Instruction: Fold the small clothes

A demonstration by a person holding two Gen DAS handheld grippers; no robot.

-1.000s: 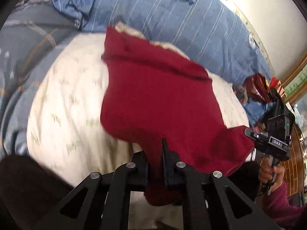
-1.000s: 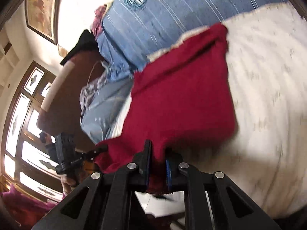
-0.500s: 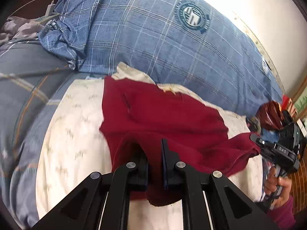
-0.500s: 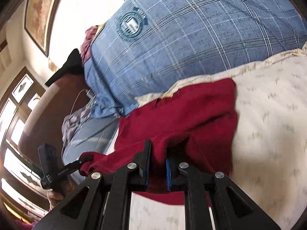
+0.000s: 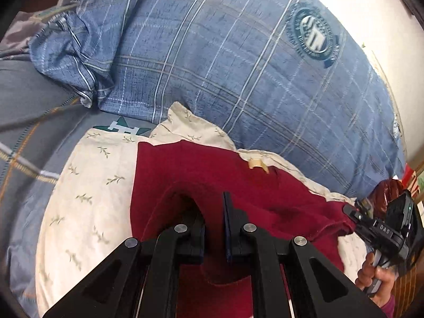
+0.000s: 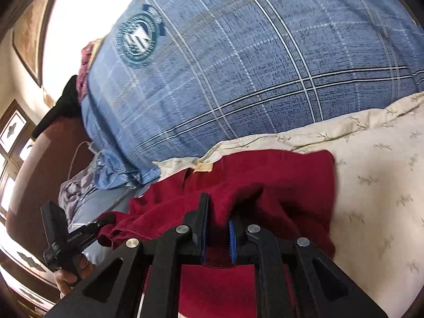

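Observation:
A dark red garment (image 5: pixel 212 177) lies on a cream leaf-print cloth (image 5: pixel 87 198). It also shows in the right wrist view (image 6: pixel 265 175), with a cream label (image 6: pixel 202 167) at its far edge. My left gripper (image 5: pixel 213 228) is shut on the garment's near edge, which is folded forward over the rest. My right gripper (image 6: pixel 217 228) is shut on the other near corner. Each gripper shows in the other's view, the right one (image 5: pixel 352 212) at the garment's right corner, the left one (image 6: pixel 102 224) at its left corner.
A big blue plaid pillow (image 5: pixel 238 66) with a round crest lies just behind the garment. Grey bedding (image 5: pixel 26 111) lies at the left. A brown headboard (image 6: pixel 39 185) and windows stand left in the right wrist view.
Both grippers have carried the garment's near edge down and forward over its far part. The garment went from hanging spread out to lying doubled on the cream cloth.

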